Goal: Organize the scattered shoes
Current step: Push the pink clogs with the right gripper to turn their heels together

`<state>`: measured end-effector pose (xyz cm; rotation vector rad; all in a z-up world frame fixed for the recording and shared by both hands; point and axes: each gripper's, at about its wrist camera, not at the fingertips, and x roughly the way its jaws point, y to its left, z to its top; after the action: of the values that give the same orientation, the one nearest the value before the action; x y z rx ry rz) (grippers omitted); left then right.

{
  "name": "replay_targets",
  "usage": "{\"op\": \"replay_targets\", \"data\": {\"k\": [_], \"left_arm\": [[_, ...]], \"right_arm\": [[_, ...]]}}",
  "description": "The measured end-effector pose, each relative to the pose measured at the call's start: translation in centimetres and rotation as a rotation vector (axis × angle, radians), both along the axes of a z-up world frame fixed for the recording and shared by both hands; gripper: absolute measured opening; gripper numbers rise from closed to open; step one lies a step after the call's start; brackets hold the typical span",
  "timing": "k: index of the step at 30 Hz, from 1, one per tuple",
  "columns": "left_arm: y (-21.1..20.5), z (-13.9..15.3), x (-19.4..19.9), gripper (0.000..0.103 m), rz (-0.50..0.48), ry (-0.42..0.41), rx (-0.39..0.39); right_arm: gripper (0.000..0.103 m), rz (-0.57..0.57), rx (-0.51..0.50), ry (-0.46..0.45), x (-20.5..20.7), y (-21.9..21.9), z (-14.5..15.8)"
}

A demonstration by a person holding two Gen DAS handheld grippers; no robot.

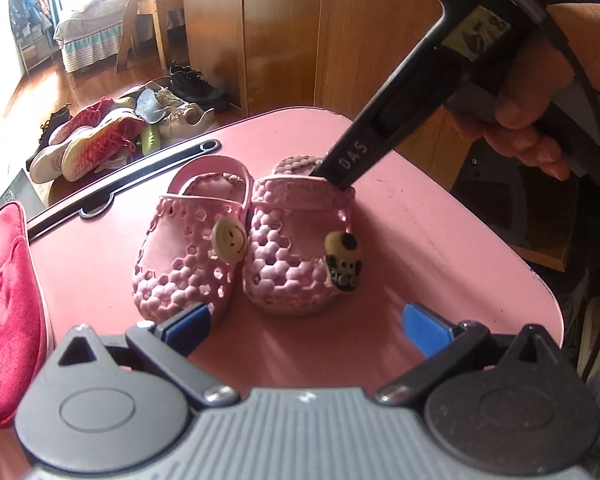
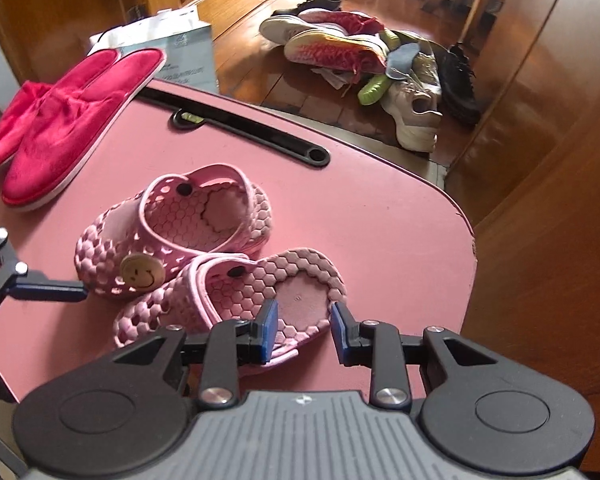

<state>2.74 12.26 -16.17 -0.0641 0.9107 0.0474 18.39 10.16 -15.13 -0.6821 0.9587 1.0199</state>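
Observation:
Two small pink perforated clogs stand side by side on a pink table (image 1: pixel 440 240). One clog (image 1: pixel 188 256) bears a smiley button, the other (image 1: pixel 296 256) a panda charm. My left gripper (image 1: pixel 306 322) is open just in front of their toes, empty. My right gripper (image 2: pixel 305 330) is open with its blue pads either side of the heel of the panda clog (image 2: pixel 260 292); one finger (image 1: pixel 348 160) shows reaching into that heel. The smiley clog (image 2: pixel 172 232) lies beside it. A pair of red slippers (image 2: pixel 60 120) sits together at the table's left.
A pile of sneakers (image 2: pixel 360 56) lies on the wooden floor beyond the table, also in the left wrist view (image 1: pixel 112 136). A black slot handle (image 2: pixel 252 128) runs along the table's far edge. A box (image 2: pixel 172 52) stands behind the slippers. Wooden cabinets (image 2: pixel 540 120) rise at right.

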Motion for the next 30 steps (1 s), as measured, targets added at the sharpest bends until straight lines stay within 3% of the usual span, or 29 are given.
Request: {"op": "replay_targets", "data": {"k": [7, 22, 28, 30], "left_arm": [[0.9, 0.2, -0.1, 0.103, 0.005, 0.007, -0.035], [0.6, -0.1, -0.4, 0.103, -0.012, 0.029, -0.013], [0.9, 0.2, -0.7, 0.103, 0.025, 0.052, -0.010], [0.4, 0.7, -1.0, 0.103, 0.017, 0.052, -0.026]], "right_arm": [[0.028, 0.045, -0.005, 0.001, -1.1, 0.0, -0.3], [0.028, 0.179, 0.017, 0.010, -3.5, 0.9, -0.2], [0.029, 0.179, 0.062, -0.013, -2.8, 0.3, 1.5], [0.034, 0.200, 0.088, -0.031, -2.5, -0.1, 2.2]]}}
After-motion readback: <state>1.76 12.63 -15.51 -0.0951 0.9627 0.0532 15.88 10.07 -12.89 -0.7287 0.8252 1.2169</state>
